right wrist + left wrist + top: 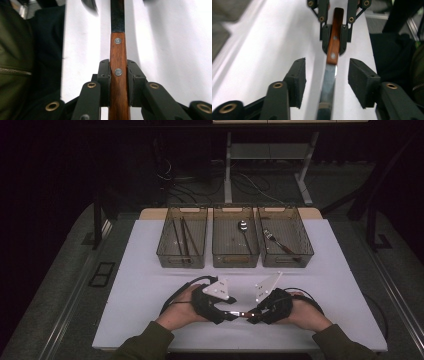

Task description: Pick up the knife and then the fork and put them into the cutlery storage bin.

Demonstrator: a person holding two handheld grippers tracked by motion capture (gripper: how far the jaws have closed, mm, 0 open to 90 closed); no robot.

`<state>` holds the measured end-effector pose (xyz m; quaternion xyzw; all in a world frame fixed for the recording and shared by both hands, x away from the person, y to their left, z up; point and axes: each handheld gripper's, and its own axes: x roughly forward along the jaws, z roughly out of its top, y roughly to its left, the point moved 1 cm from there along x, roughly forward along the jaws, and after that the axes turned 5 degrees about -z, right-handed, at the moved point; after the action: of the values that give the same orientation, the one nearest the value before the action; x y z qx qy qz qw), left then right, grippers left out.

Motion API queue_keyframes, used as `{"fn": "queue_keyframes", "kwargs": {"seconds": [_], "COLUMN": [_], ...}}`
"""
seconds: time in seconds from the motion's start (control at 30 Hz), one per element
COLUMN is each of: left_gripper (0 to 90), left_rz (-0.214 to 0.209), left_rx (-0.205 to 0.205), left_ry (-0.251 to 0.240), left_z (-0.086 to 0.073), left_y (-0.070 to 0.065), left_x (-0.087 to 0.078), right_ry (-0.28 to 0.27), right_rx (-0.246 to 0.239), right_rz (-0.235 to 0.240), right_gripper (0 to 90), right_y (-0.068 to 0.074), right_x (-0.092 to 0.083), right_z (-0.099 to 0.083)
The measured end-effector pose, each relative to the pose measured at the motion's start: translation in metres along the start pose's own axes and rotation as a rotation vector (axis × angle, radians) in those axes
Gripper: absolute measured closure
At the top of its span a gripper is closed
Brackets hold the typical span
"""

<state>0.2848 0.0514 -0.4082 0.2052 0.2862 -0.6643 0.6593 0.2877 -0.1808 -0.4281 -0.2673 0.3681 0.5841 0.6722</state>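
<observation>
A knife (331,62) with a reddish-brown wooden handle, fixed by two metal rivets, and a flat steel blade is held level over the near middle of the white table (150,250). The handle is clamped by the right gripper (118,75). The blade is flanked, untouched, by the parted jaws of the left gripper (327,77).
</observation>
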Motion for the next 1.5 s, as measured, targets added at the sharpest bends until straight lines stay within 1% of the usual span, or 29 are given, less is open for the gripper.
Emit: {"fn": "queue_keyframes", "kwargs": {"seconds": [0.07,0.1,0.13,0.17,0.23,0.27,0.3,0.33,0.37,0.4,0.43,0.47,0.5,0.57,0.63,0.67,0.7,0.8,0.9,0.97,1.07,1.2,1.23,1.27,1.33,1.4,1.43,1.5], "left_gripper": [44.8,43.9,42.6,41.4,38.7,37.6,37.4,35.9,34.9,34.2,31.9,29.8,28.1,21.6,17.1,15.2,15.1,10.9,4.7,0.5,0.0,0.0,0.0,0.0,0.0,0.0,0.0,0.0], "left_rz": [0.035,0.05,0.078,0.106,0.169,0.193,0.205,0.226,0.241,0.252,0.269,0.28,0.293,0.32,0.343,0.346,0.349,0.368,0.37,0.38,0.403,0.396,0.393,0.394,0.4,0.401,0.4,0.396], "left_rx": [-0.042,-0.071,-0.081,-0.091,-0.13,-0.156,-0.179,-0.197,-0.216,-0.229,-0.25,-0.264,-0.274,-0.289,-0.301,-0.304,-0.309,-0.322,-0.344,-0.343,-0.344,-0.35,-0.345,-0.34,-0.331,-0.325,-0.329,-0.331], "left_ry": [-0.036,-0.06,-0.072,-0.073,-0.088,-0.094,-0.104,-0.117,-0.12,-0.132,-0.145,-0.143,-0.154,-0.147,-0.143,-0.138,-0.134,-0.142,-0.142,-0.141,-0.143,-0.134,-0.127,-0.134,-0.124,-0.134,-0.137,-0.133], "left_z": [-0.011,-0.016,-0.022,-0.027,-0.037,-0.042,-0.047,-0.052,-0.057,-0.061,-0.064,-0.067,-0.07,-0.074,-0.078,-0.08,-0.081,-0.083,-0.084,-0.084,-0.084,-0.084,-0.084,-0.083,-0.083,-0.082,-0.082,-0.083], "left_y": [0.003,0.003,0.003,0.004,0.003,0.003,0.003,0.002,0.001,0.001,0.0,-0.001,-0.001,-0.003,-0.004,-0.004,-0.004,-0.003,-0.002,-0.001,-0.002,-0.002,-0.002,-0.002,-0.004,-0.004,-0.004,-0.004], "left_x": [-0.009,-0.014,-0.019,-0.024,-0.031,-0.035,-0.038,-0.041,-0.043,-0.045,-0.046,-0.047,-0.048,-0.048,-0.047,-0.047,-0.047,-0.048,-0.046,-0.046,-0.046,-0.045,-0.045,-0.044,-0.045,-0.045,-0.045,-0.045], "right_ry": [0.003,0.007,0.011,0.011,0.006,0.002,-0.003,-0.01,-0.013,-0.016,-0.019,-0.021,-0.023,-0.03,-0.042,-0.054,-0.064,-0.085,-0.097,-0.113,-0.126,-0.149,-0.153,-0.159,-0.174,-0.184,-0.184,-0.193], "right_rx": [0.017,0.03,0.042,0.064,0.085,0.1,0.112,0.12,0.136,0.147,0.161,0.171,0.179,0.199,0.23,0.241,0.263,0.287,0.294,0.303,0.325,0.344,0.353,0.359,0.375,0.388,0.393,0.407], "right_rz": [-0.021,-0.029,-0.04,-0.049,-0.073,-0.084,-0.095,-0.107,-0.119,-0.13,-0.14,-0.148,-0.154,-0.17,-0.176,-0.184,-0.183,-0.205,-0.227,-0.236,-0.256,-0.282,-0.291,-0.295,-0.306,-0.317,-0.322,-0.332], "right_gripper": [75.7,75.7,75.7,75.7,75.7,75.7,75.7,75.7,75.7,75.7,75.7,75.7,75.7,75.7,75.7,75.7,75.7,75.6,75.6,75.6,75.6,75.6,75.6,75.6,75.6,75.6,75.6,75.6], "right_y": [-0.004,-0.006,-0.008,-0.01,-0.015,-0.017,-0.019,-0.022,-0.024,-0.025,-0.027,-0.028,-0.03,-0.032,-0.034,-0.036,-0.035,-0.04,-0.044,-0.046,-0.05,-0.055,-0.056,-0.057,-0.06,-0.063,-0.064,-0.067], "right_x": [-0.002,-0.003,-0.005,-0.007,-0.012,-0.014,-0.017,-0.019,-0.021,-0.023,-0.025,-0.027,-0.028,-0.031,-0.035,-0.037,-0.038,-0.045,-0.051,-0.055,-0.062,-0.071,-0.074,-0.076,-0.082,-0.086,-0.088,-0.092], "right_z": [-0.004,-0.006,-0.009,-0.011,-0.016,-0.018,-0.02,-0.022,-0.024,-0.025,-0.027,-0.028,-0.029,-0.032,-0.033,-0.034,-0.034,-0.035,-0.036,-0.037,-0.039,-0.041,-0.042,-0.042,-0.044,-0.045,-0.045,-0.047]}}
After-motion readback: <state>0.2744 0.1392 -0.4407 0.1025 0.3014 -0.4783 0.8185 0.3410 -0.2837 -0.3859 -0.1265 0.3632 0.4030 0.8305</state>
